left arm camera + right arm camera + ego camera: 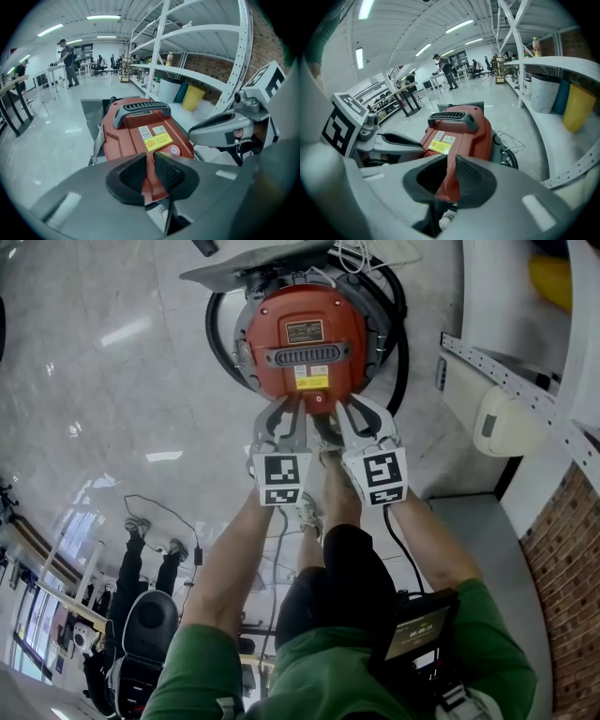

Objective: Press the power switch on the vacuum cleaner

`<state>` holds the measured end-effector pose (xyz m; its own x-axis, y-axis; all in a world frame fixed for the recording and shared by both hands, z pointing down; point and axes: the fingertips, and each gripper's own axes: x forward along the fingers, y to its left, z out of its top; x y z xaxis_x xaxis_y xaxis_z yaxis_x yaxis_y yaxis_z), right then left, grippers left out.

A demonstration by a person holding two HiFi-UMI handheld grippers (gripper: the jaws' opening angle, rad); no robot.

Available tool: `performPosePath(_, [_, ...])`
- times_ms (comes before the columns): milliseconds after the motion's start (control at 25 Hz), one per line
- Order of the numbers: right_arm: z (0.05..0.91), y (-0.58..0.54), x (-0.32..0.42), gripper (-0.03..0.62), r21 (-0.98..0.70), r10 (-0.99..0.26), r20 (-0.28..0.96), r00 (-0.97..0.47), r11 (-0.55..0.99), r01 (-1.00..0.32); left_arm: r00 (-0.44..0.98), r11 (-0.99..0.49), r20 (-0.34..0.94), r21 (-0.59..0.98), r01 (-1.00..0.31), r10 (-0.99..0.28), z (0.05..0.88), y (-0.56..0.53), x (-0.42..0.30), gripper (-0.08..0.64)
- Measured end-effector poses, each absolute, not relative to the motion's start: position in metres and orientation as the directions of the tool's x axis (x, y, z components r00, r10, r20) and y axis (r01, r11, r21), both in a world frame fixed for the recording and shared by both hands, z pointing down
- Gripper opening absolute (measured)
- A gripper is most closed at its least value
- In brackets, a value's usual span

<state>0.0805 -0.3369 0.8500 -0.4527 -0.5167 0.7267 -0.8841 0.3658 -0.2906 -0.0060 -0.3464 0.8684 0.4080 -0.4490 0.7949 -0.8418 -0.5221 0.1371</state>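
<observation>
The red vacuum cleaner (305, 324) stands on the floor ahead of me, with a grey carry handle (307, 354) and a yellow sticker (311, 379) on top. In the left gripper view a round red power switch (174, 150) sits just below the sticker (158, 141). My left gripper (296, 409) and right gripper (341, 411) hover side by side at the vacuum's near edge, both shut and holding nothing. The left gripper (150, 159) points at the red body left of the switch. The right gripper (451, 161) points at the vacuum cleaner (461, 131) from its other side.
A black hose (403, 343) loops around the vacuum, and white cable (375, 254) lies behind it. White shelving (511, 381) and a brick wall (572, 559) close off the right. A yellow bin (193, 97) stands under the shelves. People (68, 56) stand far off.
</observation>
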Motion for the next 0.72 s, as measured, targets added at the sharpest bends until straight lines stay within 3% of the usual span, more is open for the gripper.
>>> performPosePath(120, [0.845, -0.336, 0.082, 0.043, -0.288, -0.52, 0.725, -0.451, 0.366, -0.885, 0.338, -0.481, 0.82, 0.089, -0.872, -0.461, 0.869, -0.346, -0.019, 0.014])
performPosePath(720, [0.793, -0.328, 0.08, 0.043, -0.248, -0.529, 0.714, -0.458, 0.42, -0.873, 0.296, -0.432, 0.755, 0.018, -0.902, -0.586, 0.798, -0.337, -0.049, 0.008])
